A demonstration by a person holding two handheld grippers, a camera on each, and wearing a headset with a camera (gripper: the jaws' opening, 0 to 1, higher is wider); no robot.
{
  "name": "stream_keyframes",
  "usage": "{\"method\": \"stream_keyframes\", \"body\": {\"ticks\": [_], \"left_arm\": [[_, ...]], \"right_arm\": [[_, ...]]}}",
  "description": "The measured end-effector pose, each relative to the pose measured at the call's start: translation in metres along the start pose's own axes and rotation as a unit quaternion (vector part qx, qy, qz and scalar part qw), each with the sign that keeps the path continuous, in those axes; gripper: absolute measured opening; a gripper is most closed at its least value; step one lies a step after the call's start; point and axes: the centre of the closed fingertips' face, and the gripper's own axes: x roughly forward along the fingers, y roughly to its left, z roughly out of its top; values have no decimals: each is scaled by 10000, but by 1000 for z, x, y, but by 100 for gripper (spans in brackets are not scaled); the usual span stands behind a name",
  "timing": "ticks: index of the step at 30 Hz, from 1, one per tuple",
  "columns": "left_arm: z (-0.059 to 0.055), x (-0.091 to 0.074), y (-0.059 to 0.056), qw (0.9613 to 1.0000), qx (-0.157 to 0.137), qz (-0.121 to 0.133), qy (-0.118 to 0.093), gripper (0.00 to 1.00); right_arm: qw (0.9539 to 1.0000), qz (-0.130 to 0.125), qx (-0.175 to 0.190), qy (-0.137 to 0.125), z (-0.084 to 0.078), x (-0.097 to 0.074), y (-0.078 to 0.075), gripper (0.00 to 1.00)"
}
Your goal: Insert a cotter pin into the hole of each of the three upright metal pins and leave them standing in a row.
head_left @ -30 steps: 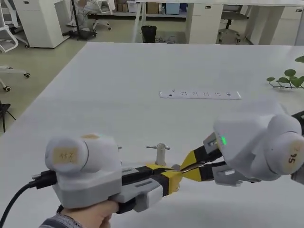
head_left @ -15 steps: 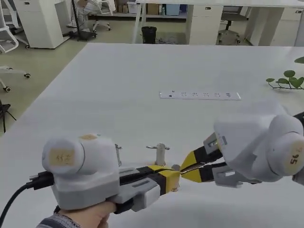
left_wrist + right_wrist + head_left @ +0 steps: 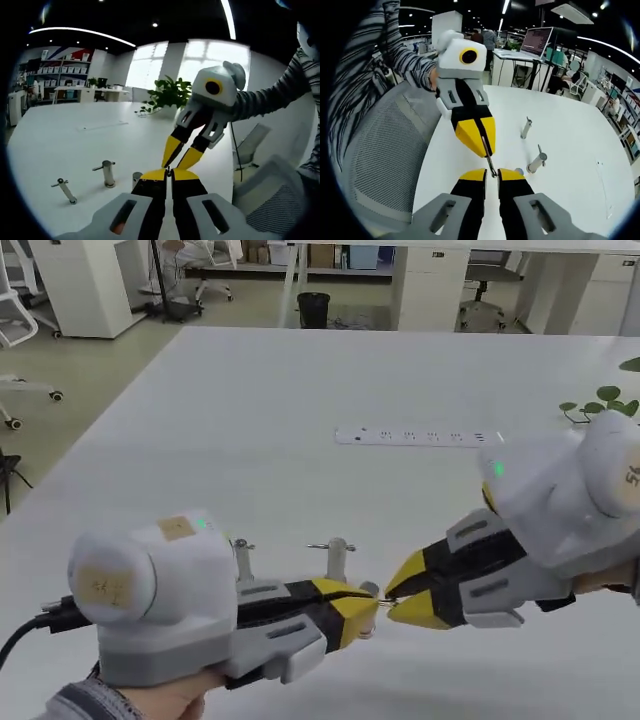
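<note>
A slim cotter pin (image 3: pixel 490 164) is risking a drop onto the tabletop (image 3: pixel 300 420) as two hand-held tools are meeting tip to tip. The left claw (image 3: pixel 170 173), pressed together, is pinching one end of it. The right claw (image 3: pixel 492 174) is standing spread, its jaws lying either side of the free end without clamping it. Judging from this, a loosening of the left claw before the right one is closing would be letting the wire fall or spring away.

A second hazard is sitting right at the tips. The bare metal pin (image 3: pixel 137 179), the one upright not yet fitted, is standing just beside both claws. A sideways nudge from either would likely be tipping it over and spoiling the row.

The cotter pin is hanging just beside the top of the bare metal pin, seemingly not touching it; whether it is lining up with the hole cannot be told. The nearer fitted pin (image 3: pixel 106 172) is standing near the bare metal pin on the side away from the right claw. The farther fitted pin (image 3: pixel 65 190) is standing beyond that, and both are carrying their cross wires.
</note>
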Motion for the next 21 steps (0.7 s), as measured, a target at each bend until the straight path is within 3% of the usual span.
{"method": "stream_keyframes", "body": {"ticks": [5,12,21], "left_arm": [[-2,-2,-9,9994,251,-241,71,0],[-4,-3,-18,9982,365,-471,105,0],[-9,-3,-22,9974,437,-547,173,0]], "right_arm": [[9997,177,144,-103,1,0,7,3],[9991,397,115,-91,-1,2,19,1],[9986,519,-62,14,-4,2,26,0]]}}
